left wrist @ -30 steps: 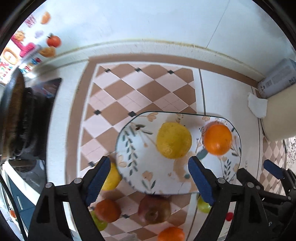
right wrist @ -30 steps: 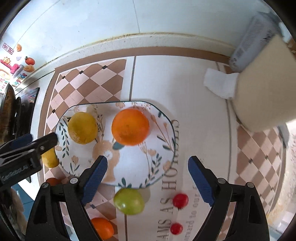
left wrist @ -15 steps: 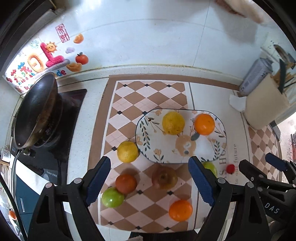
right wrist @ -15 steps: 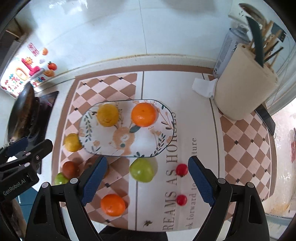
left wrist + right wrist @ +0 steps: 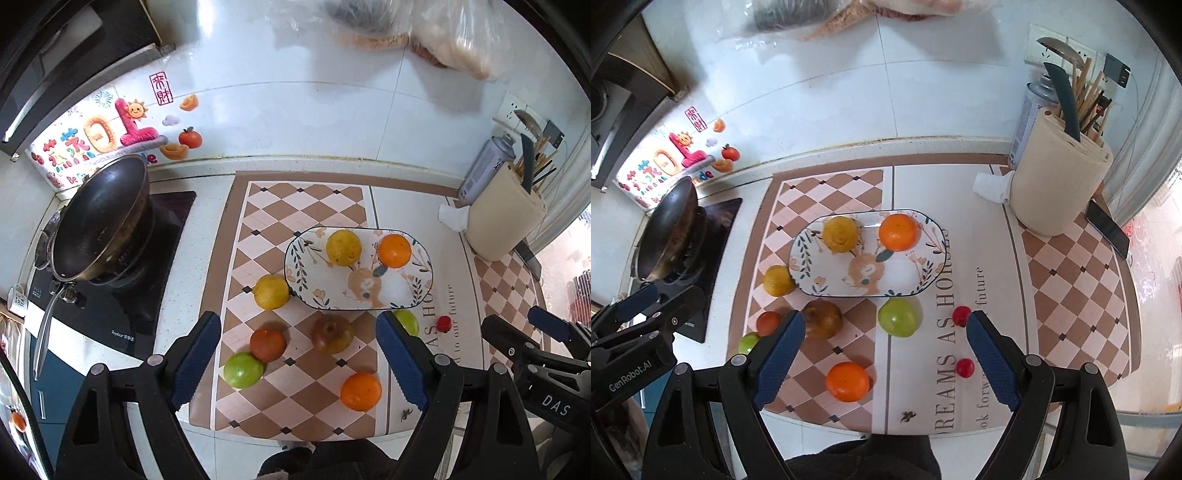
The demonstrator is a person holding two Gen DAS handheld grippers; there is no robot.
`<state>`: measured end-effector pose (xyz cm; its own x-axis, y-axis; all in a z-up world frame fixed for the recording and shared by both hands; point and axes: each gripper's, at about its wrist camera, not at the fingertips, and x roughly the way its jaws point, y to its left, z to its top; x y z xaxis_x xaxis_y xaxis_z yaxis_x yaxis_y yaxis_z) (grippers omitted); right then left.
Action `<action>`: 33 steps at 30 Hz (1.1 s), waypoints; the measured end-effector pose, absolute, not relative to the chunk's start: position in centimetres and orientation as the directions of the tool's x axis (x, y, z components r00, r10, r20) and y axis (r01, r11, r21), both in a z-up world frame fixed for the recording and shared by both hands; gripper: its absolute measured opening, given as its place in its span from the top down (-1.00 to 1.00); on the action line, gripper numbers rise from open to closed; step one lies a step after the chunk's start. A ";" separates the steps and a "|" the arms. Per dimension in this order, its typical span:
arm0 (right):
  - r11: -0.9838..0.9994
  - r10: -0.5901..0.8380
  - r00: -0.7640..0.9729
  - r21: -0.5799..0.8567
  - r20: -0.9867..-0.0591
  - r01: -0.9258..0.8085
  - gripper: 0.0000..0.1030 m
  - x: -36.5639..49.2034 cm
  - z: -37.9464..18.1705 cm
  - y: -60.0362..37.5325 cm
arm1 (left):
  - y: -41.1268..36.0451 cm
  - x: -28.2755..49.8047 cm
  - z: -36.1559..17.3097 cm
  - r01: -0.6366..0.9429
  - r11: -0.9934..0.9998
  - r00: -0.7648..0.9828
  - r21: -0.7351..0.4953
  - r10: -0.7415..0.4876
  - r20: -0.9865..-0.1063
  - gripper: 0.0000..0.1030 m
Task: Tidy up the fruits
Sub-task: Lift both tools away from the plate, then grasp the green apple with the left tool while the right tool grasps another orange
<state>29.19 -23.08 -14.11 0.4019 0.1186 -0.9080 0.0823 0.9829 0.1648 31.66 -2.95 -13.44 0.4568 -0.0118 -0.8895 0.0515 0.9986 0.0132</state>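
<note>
The left gripper (image 5: pixel 299 354) and the right gripper (image 5: pixel 886 354) both hang above the counter with jaws spread wide and nothing between them. The oval patterned plate (image 5: pixel 406 295) sits on the checkered mat (image 5: pixel 295 206) and holds a yellow fruit (image 5: pixel 343 247) and an orange (image 5: pixel 394 251). Off the plate, another yellow fruit (image 5: pixel 271 291) touches its left rim, while a brownish apple (image 5: pixel 331 334), a green fruit (image 5: pixel 898 316), a dark red fruit (image 5: pixel 267 344), a second green fruit (image 5: pixel 243 370), a second orange (image 5: pixel 361 391) and two small red fruits (image 5: pixel 961 314) lie on its near side.
</note>
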 end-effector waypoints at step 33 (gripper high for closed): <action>0.963 0.264 -0.147 0.268 -0.953 -0.008 -0.32 28.3 -39.1 -14.2 | 7.3 32.8 -32.9 -0.127 0.984 0.009 0.123 0.125 -0.992 -0.98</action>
<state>28.31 -14.25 -39.07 -0.1466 0.2644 -0.9532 -0.0082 0.9633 0.2685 32.84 7.27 -32.87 0.0089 0.1249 -0.9921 -0.1268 0.9843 0.1228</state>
